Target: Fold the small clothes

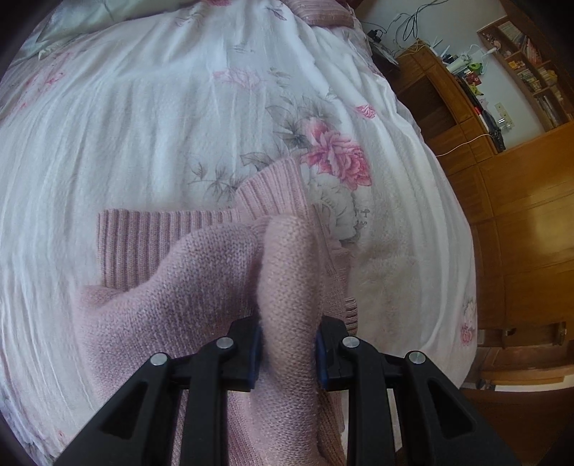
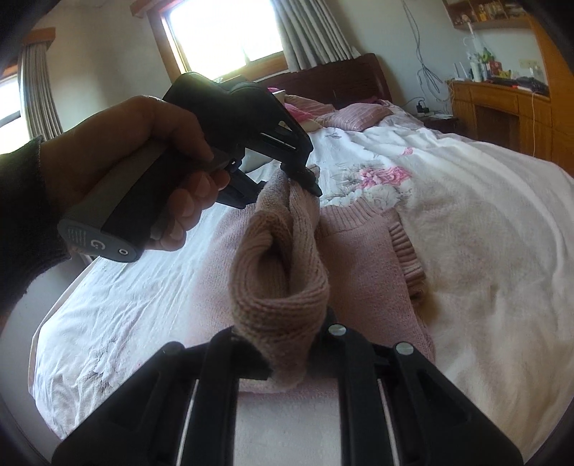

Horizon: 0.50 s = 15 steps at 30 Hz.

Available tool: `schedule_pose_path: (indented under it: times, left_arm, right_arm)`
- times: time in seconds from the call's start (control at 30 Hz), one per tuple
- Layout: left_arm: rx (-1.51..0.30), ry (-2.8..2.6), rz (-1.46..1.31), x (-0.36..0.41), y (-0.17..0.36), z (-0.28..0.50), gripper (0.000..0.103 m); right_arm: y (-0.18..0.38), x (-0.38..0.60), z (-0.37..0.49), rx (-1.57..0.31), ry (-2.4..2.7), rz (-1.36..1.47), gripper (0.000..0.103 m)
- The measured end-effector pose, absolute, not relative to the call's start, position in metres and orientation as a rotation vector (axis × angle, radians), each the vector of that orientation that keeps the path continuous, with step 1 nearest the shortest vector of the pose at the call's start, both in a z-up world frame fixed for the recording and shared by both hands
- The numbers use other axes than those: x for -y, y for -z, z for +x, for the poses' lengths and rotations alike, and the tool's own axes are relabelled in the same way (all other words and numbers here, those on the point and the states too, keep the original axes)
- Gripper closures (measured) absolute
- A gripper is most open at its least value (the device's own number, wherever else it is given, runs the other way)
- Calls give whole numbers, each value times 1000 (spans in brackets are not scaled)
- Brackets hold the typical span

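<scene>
My left claw (image 1: 288, 353) sits low in the centre of its own view, clamped on a raised fold of the pink knit sweater (image 1: 201, 283); the fold rises between the blue pads (image 1: 255, 358) and runs up the frame away from me. Beyond it the sweater's ribbed hem lies flat on the floral bedspread (image 1: 150, 118), spread across the middle and lower left of the frame. A wooden cabinet (image 1: 531, 222) fills the right edge.

In the right wrist view, my right claw (image 2: 292, 358) is at the bottom centre, pinched on a rolled bunch of the same pink knit sweater (image 2: 362, 247), which bulges up just above the black fingers (image 2: 353, 362). That lifted strip of knit runs up the frame to the left claw (image 2: 305, 177), left of centre, where a hand (image 2: 143, 157) in a dark sleeve (image 2: 21, 222) squeezes the handle. So the cloth hangs taut between both claws, raised off the bed, while the sweater's body and ribbed edge rest on the bedspread (image 2: 484, 222) just to the right of the lifted part. A pillow (image 2: 358, 116) lies near the headboard (image 2: 344, 77) at the upper centre, below the window (image 2: 222, 32).
</scene>
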<state>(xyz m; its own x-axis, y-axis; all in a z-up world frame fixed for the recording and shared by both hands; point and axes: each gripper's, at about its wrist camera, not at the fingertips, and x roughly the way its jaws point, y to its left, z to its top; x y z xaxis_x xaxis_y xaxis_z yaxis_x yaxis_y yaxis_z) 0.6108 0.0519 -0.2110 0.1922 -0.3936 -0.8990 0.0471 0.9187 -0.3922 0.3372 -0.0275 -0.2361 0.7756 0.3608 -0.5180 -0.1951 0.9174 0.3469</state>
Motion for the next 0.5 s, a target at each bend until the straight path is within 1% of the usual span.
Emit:
schedule_pose_path:
  times: [0.27, 0.5]
  left_arm:
    - [-1361, 304, -207, -6, 220, 611, 80]
    - [-1374, 283, -141, 18, 236, 608, 80]
  right_arm:
    - [251, 63, 333, -618, -279, 359, 93]
    - [269, 77, 329, -646, -269, 384, 93]
